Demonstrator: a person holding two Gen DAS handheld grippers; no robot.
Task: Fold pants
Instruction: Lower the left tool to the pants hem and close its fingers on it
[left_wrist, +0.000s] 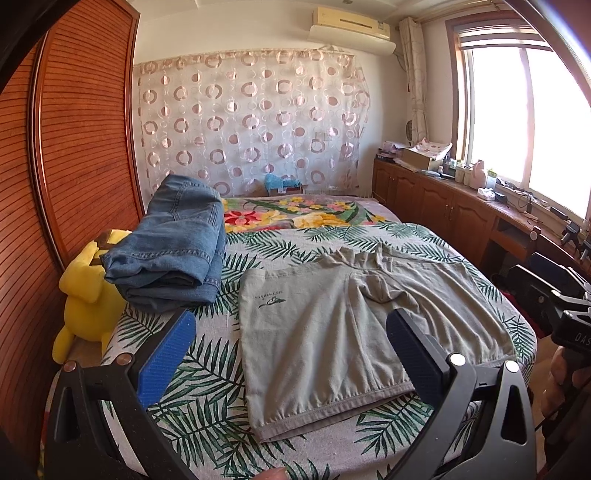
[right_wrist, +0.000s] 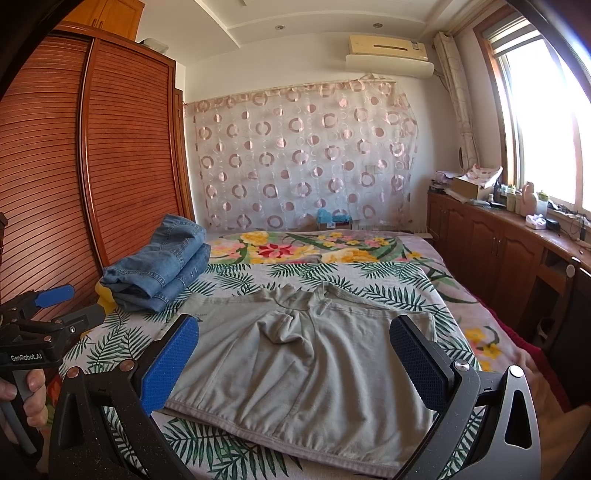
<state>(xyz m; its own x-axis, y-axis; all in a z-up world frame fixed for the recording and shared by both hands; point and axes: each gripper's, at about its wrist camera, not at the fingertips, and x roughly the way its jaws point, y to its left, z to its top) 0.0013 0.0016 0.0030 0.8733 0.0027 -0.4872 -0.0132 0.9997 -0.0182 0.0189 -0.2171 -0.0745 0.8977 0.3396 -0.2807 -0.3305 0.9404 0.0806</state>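
A: Start with the bed (left_wrist: 207, 417). What's on it?

B: Grey pants (right_wrist: 295, 354) lie flat on the leaf-print cover, in the near middle. Folded jeans (left_wrist: 173, 247) are stacked well apart, far left, by a yellow plush (left_wrist: 86, 295).

A: Which way do the pants lie from the jaws?

B: Straight ahead and below both. One hemmed edge runs along the near side, and the bunched crotch points away towards the far wall. The long axis looks to run left to right across the bed, so I'd judge a fold would carry one side over the other.

A: Which tool is nearer?

B: The right gripper (right_wrist: 295, 363) sits squarely over the cloth, and the left gripper (left_wrist: 291, 358) hangs over its left part. Both are wide open, holding nothing, and neither clearly touches the fabric.

A: What does one view give that the other doesn't?

B: The left wrist shows the printed logo (left_wrist: 269, 299) and the left edge clear. The right wrist partly hides that corner behind its left finger (right_wrist: 170, 365), but shows the pants' right end.
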